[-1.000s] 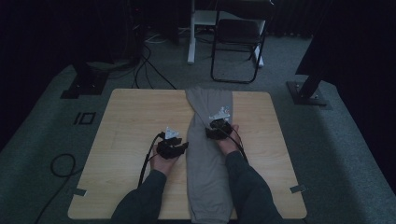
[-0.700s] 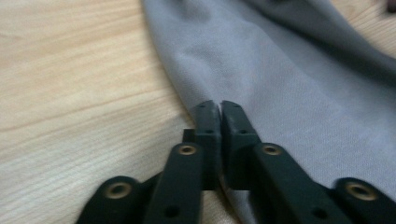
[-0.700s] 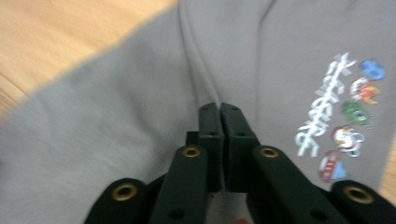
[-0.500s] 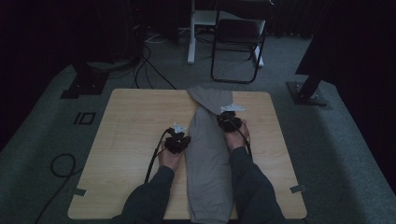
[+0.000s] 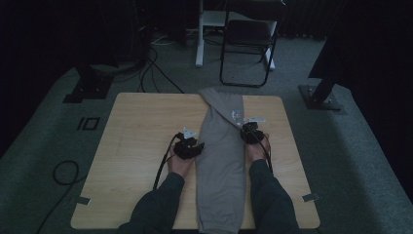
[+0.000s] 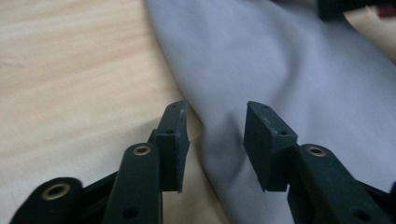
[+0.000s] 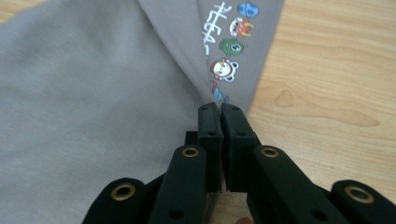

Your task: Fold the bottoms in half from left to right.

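Note:
A long grey garment [image 5: 221,161] lies lengthwise down the middle of the wooden table [image 5: 141,126]. My right gripper [image 5: 247,129] is at its right edge, shut on a pinch of the cloth. In the right gripper view the jaws [image 7: 220,109] meet on a fold of the grey garment [image 7: 93,93] just below a row of cartoon prints [image 7: 226,46]. My left gripper [image 5: 196,147] sits at the garment's left edge. Its jaws [image 6: 215,140] have just been opening and stand apart over the garment's edge [image 6: 280,60], pads clear of the cloth.
A dark folding chair [image 5: 246,44] and a white post [image 5: 199,34] stand on the carpet beyond the table's far edge. Two black stand bases [image 5: 87,87] [image 5: 319,97] flank the table, and cables [image 5: 63,173] trail on the floor at left.
My right gripper has moved to the right, from over the garment to its right edge, drawing cloth along with it. My left gripper has stayed by the left edge.

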The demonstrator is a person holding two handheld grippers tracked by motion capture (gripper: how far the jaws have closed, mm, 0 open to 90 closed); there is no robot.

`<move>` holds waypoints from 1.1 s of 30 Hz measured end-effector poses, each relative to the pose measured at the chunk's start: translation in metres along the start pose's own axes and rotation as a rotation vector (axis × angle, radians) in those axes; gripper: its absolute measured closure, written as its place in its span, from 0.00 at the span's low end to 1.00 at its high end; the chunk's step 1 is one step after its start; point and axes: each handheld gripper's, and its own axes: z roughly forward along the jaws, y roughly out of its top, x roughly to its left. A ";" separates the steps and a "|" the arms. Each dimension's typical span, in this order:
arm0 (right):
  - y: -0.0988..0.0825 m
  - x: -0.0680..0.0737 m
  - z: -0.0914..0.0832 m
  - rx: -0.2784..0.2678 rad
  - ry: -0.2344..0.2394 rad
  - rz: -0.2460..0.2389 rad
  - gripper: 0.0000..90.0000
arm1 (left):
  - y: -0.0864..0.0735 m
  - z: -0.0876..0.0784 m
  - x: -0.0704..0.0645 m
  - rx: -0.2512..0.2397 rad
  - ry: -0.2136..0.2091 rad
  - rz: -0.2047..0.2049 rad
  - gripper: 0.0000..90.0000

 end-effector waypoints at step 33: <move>-0.048 0.053 -0.045 0.012 0.188 -0.119 0.98 | -0.048 -0.054 0.006 0.081 -0.006 0.053 0.94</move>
